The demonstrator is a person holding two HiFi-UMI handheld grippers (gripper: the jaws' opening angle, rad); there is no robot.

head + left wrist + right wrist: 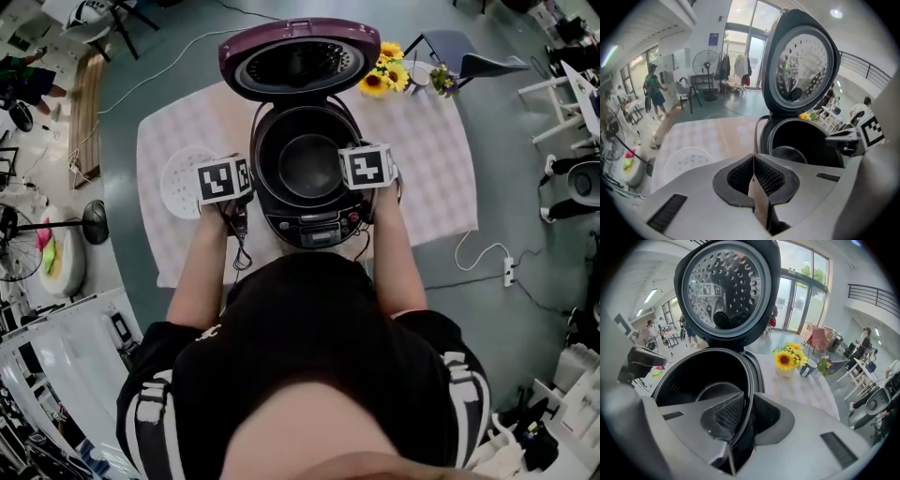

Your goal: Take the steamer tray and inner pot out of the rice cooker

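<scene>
The rice cooker stands on the table with its lid swung up. The dark inner pot sits inside it. The white steamer tray lies flat on the cloth left of the cooker, also seen low on the left in the left gripper view as the steamer tray. My left gripper is shut with nothing between its pads, just off the cooker's left side. My right gripper is shut on the inner pot's rim at the right side, one pad inside, one outside.
A vase of sunflowers and a mug stand behind the cooker at the right. The checked cloth covers the table. The cooker's cord hangs over the front edge. Chairs and a fan stand around on the floor.
</scene>
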